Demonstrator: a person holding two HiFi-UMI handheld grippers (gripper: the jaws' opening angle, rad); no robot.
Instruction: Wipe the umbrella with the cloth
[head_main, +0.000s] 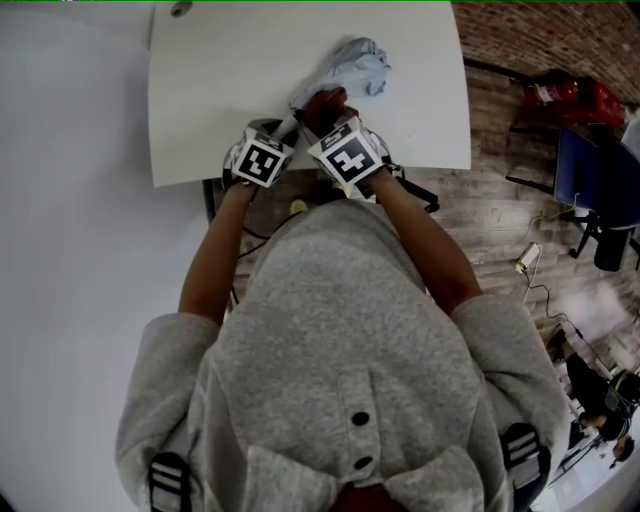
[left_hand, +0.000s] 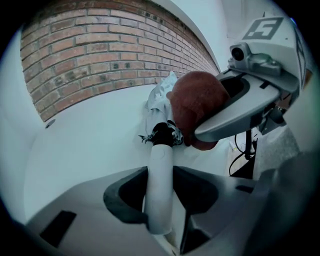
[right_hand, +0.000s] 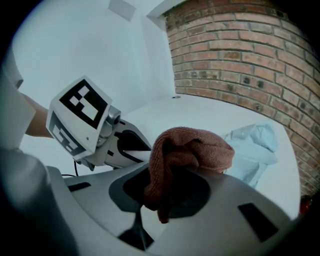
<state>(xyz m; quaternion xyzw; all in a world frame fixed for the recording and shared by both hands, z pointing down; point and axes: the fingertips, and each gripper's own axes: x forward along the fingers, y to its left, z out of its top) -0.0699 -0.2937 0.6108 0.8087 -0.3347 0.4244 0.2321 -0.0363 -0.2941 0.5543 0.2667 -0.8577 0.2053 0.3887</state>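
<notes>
- Umbrella (head_main: 355, 65): folded, lying on the white table (head_main: 200, 90) at about 12 o'clock from the person, head view.
- Canopy is pale blue-white, loosely bunched and creased, not strapped tight. It is the far end, pointing toward 1 o'clock from the two grippers.
- Handle (left_hand: 161, 165): plain white cylinder with a smooth matte surface. A black collar (left_hand: 162, 134) joins it to the canopy, and a few dark, ragged fabric edges show at the collar.
- Left gripper (left_hand: 161, 202): jaws clamped on the white handle, one pad on each side. The handle runs straight out toward 12 o'clock in the left gripper view.
- Cloth (right_hand: 192, 147): reddish-brown terry, bunched into a rounded wad with one tail hanging down.
- Right gripper (right_hand: 167, 192): jaws closed on the cloth, and the wad bulges out ahead of the jaw tips.
- Left gripper view: the cloth wad sits at 1 o'clock from the collar, against the near end of the canopy. Actual contact reads as touching, but the exact contact spot is hidden behind the wad.
- The grippers sit side by side near the table's near edge, with the marker cubes nearly touching in head view.
- Brick wall (left_hand: 100, 45) stands behind the table's far edge.
- Person wears a grey hooded top (head_main: 340, 340).
</notes>
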